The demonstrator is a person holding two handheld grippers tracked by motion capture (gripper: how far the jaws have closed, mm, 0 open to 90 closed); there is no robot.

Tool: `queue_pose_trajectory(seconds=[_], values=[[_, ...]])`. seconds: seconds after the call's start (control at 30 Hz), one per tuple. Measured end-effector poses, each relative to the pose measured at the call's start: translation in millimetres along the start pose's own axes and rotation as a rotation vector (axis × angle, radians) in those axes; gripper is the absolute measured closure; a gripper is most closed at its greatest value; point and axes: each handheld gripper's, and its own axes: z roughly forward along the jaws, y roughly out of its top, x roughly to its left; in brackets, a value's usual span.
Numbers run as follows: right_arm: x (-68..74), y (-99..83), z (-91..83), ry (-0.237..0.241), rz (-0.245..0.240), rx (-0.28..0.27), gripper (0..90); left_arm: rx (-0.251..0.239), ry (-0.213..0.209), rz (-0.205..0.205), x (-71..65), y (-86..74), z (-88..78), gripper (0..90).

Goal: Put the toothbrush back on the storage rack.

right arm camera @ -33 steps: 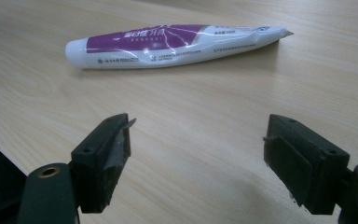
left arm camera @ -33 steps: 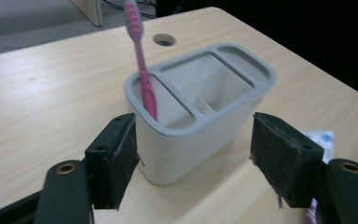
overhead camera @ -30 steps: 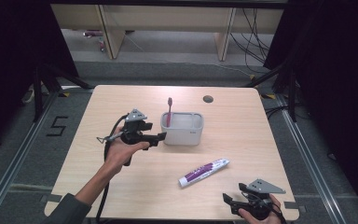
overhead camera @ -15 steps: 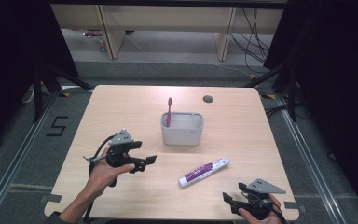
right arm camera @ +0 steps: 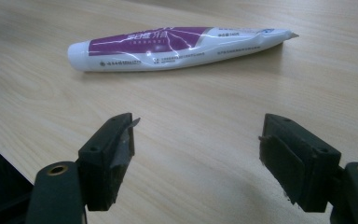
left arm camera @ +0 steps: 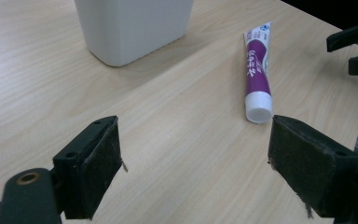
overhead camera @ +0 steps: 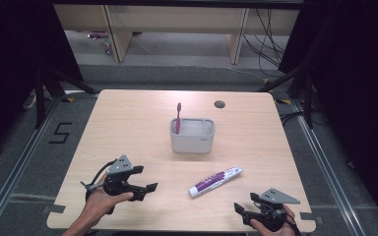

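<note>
A pink toothbrush (overhead camera: pixel 178 117) stands upright in the left end of a pale grey holder (overhead camera: pixel 192 135) at mid-table. A purple-and-white toothpaste tube (overhead camera: pixel 215 180) lies flat nearer me, its cap toward the front left. My left gripper (overhead camera: pixel 144 179) hovers at the front left, its jaws just opened wide with nothing between them. In the left gripper view (left arm camera: pixel 196 158), the holder (left arm camera: pixel 130 28) and tube (left arm camera: pixel 257 70) lie ahead. My right gripper (overhead camera: pixel 241 213) rests open and empty at the front right. In the right gripper view (right arm camera: pixel 196 154), the tube (right arm camera: pixel 168 46) lies across just beyond its jaws.
A round cable hole (overhead camera: pixel 220 104) sits near the far edge of the wooden table (overhead camera: pixel 128 123). Both hands are close to the table's front edge. Dark curtains and metal frame legs flank the table, and wooden shelving stands behind it.
My left hand has drawn back from beside the holder to the front left of the table and sunk lower. The toothbrush stays in the holder. My right gripper has not moved.
</note>
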Motion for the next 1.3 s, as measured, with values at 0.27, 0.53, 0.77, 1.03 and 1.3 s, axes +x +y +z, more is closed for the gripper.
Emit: queue_pose_trajectory(seconds=[0.27,0.53,0.77,1.03,1.3], values=[[0.9,0.0,1.7,0.008,0.005,0.001,26.7,-0.021,0.017,-0.004,0.9,-7.5,-15.0,16.1],[1.1,0.0,0.8,-0.004,0.001,0.007,26.7,-0.021,0.025,-0.003,0.4,-20.5,-23.4,16.1],[1.0,0.4,0.5,-0.004,-0.011,-0.004,27.1,-0.014,0.031,-0.003,-3.4,-33.0,-25.4,16.1],[5.1,0.6,-1.6,0.008,0.035,0.004,27.1,0.022,0.023,-0.016,-4.9,-49.6,-26.7,16.1],[4.9,1.2,-1.6,0.011,0.023,-0.006,27.1,0.011,0.04,-0.01,-11.3,-61.8,-32.5,16.1]])
